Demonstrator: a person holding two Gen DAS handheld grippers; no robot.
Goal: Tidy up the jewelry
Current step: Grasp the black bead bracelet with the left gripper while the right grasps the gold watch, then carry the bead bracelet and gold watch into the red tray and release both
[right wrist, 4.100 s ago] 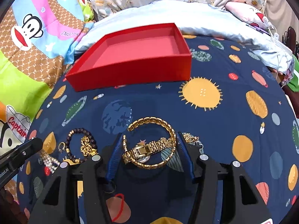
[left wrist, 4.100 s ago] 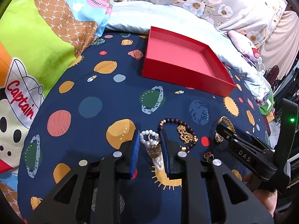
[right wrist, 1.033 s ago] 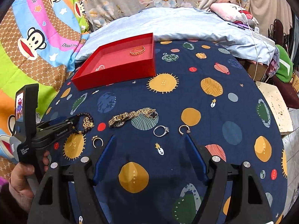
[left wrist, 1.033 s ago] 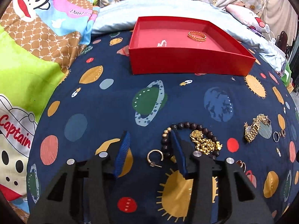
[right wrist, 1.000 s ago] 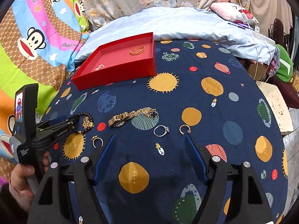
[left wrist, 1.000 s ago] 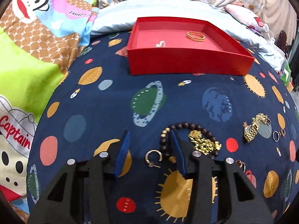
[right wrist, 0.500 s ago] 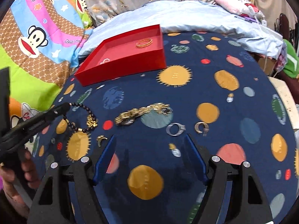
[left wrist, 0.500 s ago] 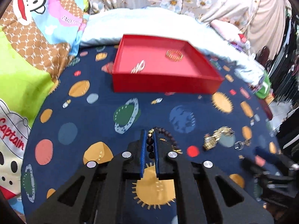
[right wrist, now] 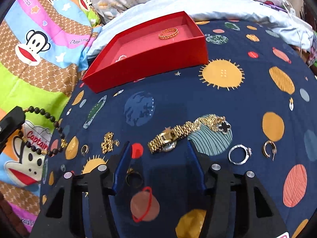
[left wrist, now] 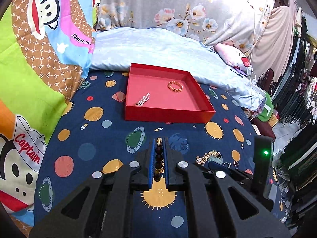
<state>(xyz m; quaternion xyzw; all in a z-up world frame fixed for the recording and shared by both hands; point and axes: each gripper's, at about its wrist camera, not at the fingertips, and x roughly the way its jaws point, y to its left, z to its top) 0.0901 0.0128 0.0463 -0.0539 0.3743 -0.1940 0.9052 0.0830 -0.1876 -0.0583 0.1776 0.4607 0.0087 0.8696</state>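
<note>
My left gripper [left wrist: 159,141] is shut on a dark bead bracelet [left wrist: 158,158] and holds it above the blanket; the bracelet [right wrist: 42,130] hangs from that gripper at the left of the right wrist view. The red tray [left wrist: 198,93] holds a gold bangle [left wrist: 175,86] and a pearl bracelet [left wrist: 143,100]. My right gripper [right wrist: 157,145] is open just above a gold watch [right wrist: 168,140] that lies on the blanket with a gold chain and black clover charm [right wrist: 222,127].
On the space-print blanket [right wrist: 237,103] lie a gold charm cluster [right wrist: 108,141], a small hoop earring [right wrist: 84,149], a dark ring [right wrist: 134,179], a silver ring [right wrist: 238,154] and a gold hoop [right wrist: 269,150]. Pillows and a light blue sheet [left wrist: 158,45] lie behind the tray.
My left gripper has shut on the bead bracelet and lifted it off the blanket. My right gripper has moved down and forward over the gold watch.
</note>
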